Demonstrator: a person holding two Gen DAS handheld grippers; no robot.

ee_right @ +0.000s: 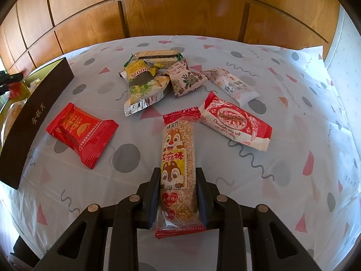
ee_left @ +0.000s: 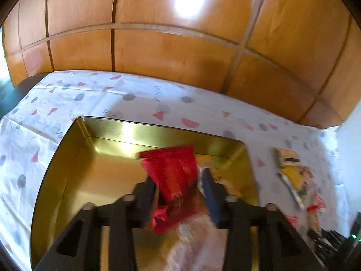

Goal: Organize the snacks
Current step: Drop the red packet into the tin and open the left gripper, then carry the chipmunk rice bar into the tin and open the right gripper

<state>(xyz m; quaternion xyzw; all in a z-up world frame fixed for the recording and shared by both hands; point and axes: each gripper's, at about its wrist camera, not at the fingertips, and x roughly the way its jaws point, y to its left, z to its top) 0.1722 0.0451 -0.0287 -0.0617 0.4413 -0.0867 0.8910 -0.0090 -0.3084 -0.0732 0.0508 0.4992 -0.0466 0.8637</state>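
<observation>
Red-ended sesame bar [ee_right: 177, 169] lies lengthwise between the right gripper [ee_right: 177, 194] pads, clamped, while the left gripper [ee_left: 180, 194], jaws parted around a red packet [ee_left: 173, 174], hangs over the tin [ee_left: 67, 158].

Right gripper [ee_right: 177, 189]: sesame bar [ee_right: 178, 158] lies between the jaws, extending ahead. Chocolate roll [ee_right: 234, 122] ahead-right. Square packet [ee_right: 82, 133] ahead-left, the box [ee_right: 33, 117] beyond it at far left. Heaped packets [ee_right: 149, 79] lie farther ahead. Left gripper [ee_left: 180, 194]: tin [ee_left: 74, 158] directly beneath; loose packets [ee_left: 295, 176] on the tablecloth [ee_left: 135, 99] to its right.
</observation>
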